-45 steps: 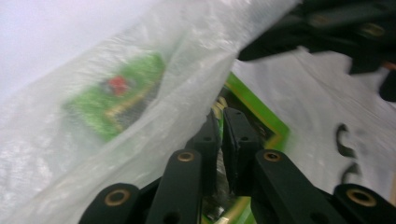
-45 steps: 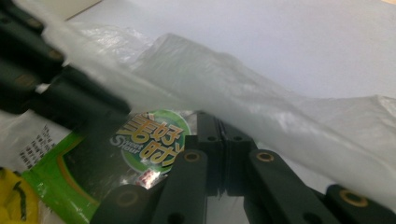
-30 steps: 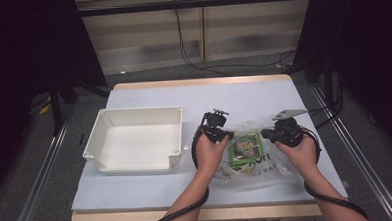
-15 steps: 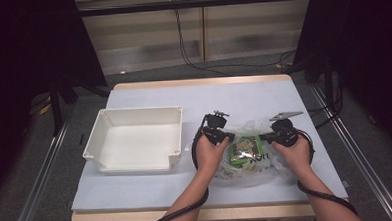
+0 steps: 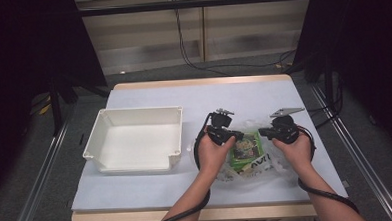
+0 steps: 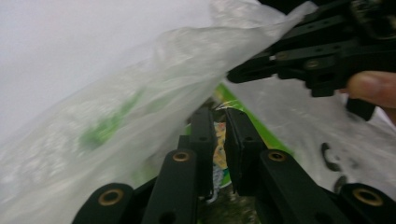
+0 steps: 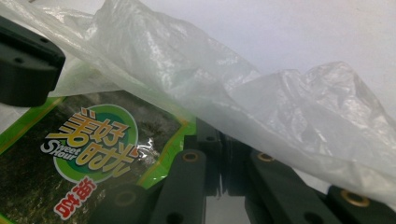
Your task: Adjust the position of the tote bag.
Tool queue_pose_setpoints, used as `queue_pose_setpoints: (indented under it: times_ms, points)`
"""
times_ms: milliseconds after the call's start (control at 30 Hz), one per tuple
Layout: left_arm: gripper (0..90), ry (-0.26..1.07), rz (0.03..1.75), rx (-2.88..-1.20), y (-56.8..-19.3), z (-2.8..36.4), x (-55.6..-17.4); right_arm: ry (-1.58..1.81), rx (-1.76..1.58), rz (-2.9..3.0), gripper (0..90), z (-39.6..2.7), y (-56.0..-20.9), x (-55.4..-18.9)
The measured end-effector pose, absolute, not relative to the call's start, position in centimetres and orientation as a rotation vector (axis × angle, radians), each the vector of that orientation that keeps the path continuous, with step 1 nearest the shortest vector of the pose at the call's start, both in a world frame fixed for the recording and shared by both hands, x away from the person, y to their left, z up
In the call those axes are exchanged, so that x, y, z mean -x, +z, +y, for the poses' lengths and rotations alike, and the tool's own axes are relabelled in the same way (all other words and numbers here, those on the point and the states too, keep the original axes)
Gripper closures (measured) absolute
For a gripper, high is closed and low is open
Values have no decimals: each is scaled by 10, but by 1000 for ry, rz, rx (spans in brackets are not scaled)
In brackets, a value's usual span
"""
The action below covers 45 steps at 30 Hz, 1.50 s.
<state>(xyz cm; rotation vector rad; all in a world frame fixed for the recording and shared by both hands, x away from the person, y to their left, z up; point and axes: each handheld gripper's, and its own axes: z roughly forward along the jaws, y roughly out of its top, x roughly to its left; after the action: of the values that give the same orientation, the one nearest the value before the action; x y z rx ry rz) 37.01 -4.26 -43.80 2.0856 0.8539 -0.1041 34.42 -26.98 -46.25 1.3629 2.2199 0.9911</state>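
Note:
A green seaweed snack packet (image 5: 247, 149) lies inside a crumpled clear plastic bag (image 5: 259, 172) on the table's right half. My left gripper (image 5: 236, 136) reaches into the bag from the left. In the left gripper view its jaws (image 6: 220, 116) stand almost together on the packet's edge (image 6: 229, 97), under the bag film (image 6: 140, 93). My right gripper (image 5: 263, 133) is on the bag's right side. In the right gripper view its jaws (image 7: 223, 140) are shut on the bag's film (image 7: 210, 79), with the packet (image 7: 93, 149) just to their left.
An empty white bin (image 5: 134, 113) stands on the left half of the white-covered table (image 5: 162, 192). Cables trail from both grippers toward the table's front edge. Metal rails run along both sides of the table.
The two grippers have drawn slightly closer together over the bag. The packet and the bin stay in place.

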Motion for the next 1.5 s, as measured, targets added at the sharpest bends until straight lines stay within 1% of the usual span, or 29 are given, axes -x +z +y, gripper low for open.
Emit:
queue_pose_setpoints:
  times_ms: [100,133,233,367,500,533,733,833,1000,1167,1300,1400,1500]
  points:
    - [792,-117,832,-2082,-436,-49,-368,998,-1365,2214,881,-270,-462,-345]
    - [792,-106,805,-2114,-436,-55,-368,1007,-1365,2202,883,-270,-462,-345]
    - [794,-121,831,-2117,-445,-59,-374,1014,-1362,2192,883,-269,-460,-345]
    - [821,-104,880,-2126,-456,-55,-381,1027,-1349,2174,885,-269,-455,-345]
    - [838,-52,927,-2131,-458,-45,-390,1029,-1348,2159,886,-270,-451,-347]
    - [845,-32,926,-2143,-458,-43,-393,1029,-1342,2161,886,-270,-451,-348]
    - [863,11,1005,-2093,-458,-32,-404,1014,-1334,2177,883,-268,-455,-353]
    - [866,19,1016,-2104,-461,-30,-408,1001,-1331,2178,880,-267,-458,-357]
    - [875,-13,1041,-2093,-466,-29,-415,982,-1354,2187,875,-266,-466,-365]
    - [869,1,1058,-2071,-467,-26,-418,981,-1387,2176,872,-269,-474,-372]
    - [870,-21,1065,-2071,-468,-25,-418,1019,-1384,2150,860,-271,-471,-377]
    - [870,-55,1072,-2068,-469,-25,-419,1027,-1365,2159,852,-268,-468,-381]
    - [870,-56,1078,-2058,-470,-26,-418,996,-1369,2193,855,-262,-470,-384]
